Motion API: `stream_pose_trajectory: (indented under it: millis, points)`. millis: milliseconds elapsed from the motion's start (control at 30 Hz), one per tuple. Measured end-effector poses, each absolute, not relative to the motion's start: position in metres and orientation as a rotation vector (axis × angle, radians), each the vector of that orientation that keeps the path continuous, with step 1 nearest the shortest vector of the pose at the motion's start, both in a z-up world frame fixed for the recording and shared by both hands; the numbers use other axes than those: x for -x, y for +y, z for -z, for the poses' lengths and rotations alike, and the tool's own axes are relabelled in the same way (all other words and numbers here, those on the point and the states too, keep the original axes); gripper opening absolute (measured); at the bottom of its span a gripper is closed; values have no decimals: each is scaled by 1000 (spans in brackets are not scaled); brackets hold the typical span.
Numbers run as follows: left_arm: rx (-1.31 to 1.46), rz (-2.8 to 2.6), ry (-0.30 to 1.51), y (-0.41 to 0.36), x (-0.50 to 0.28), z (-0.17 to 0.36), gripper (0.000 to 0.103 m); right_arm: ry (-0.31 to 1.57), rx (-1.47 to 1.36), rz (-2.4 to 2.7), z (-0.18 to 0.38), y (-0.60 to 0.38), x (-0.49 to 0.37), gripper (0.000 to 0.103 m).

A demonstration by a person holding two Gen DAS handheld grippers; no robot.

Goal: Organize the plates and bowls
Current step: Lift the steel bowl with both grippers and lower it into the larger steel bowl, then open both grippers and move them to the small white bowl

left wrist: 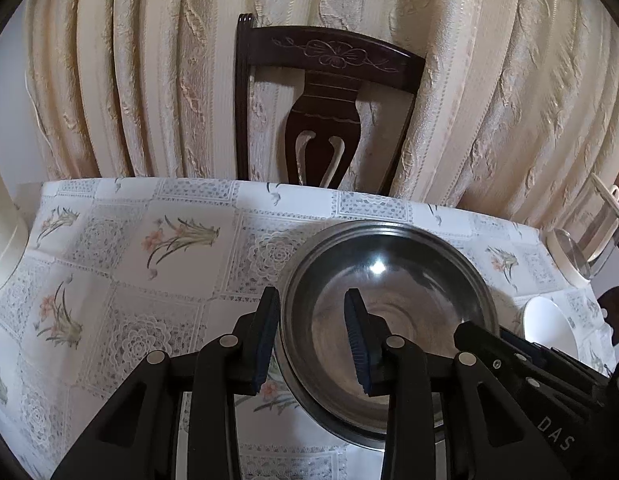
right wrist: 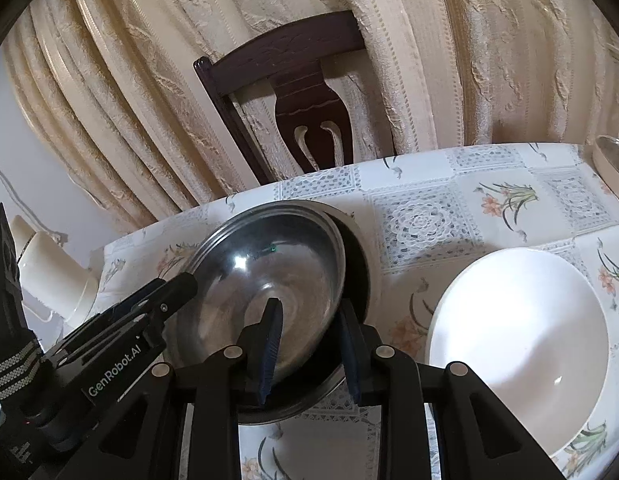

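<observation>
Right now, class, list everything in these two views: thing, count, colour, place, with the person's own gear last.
Steel bowl: one, silver, table centre, gripped at opposite rims.
White bowl: one, right of the steel bowl.
Cream dish: one, table's left edge; shape unclear.
Glass-lidded item: one, clear and cream, far right edge.
Tablecloth: one, white floral.
Chair: one, dark wood, behind the table.
Curtain: cream, background.
Left gripper: black, blue pads astride the steel bowl's left rim.
Right gripper: black, astride its right rim.
</observation>
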State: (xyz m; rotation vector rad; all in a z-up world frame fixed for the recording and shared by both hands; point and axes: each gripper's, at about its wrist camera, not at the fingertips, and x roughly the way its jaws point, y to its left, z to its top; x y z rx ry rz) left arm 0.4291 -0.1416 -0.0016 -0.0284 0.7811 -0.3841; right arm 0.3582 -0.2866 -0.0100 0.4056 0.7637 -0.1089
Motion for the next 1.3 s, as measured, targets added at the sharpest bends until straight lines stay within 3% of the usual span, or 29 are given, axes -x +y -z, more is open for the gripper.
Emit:
stream_pose_trajectory:
  millis: [467, 900, 1300]
  points:
    - [-5, 346, 788, -133, -425, 9, 35, 735, -416, 133, 11, -287, -354, 32]
    - [-47, 323, 766, -130, -414, 9, 36, 696, -387, 192, 5, -288, -347, 43]
    - [-59, 331, 779, -131, -406, 9, 39, 703, -399, 195, 7, -291, -338, 43]
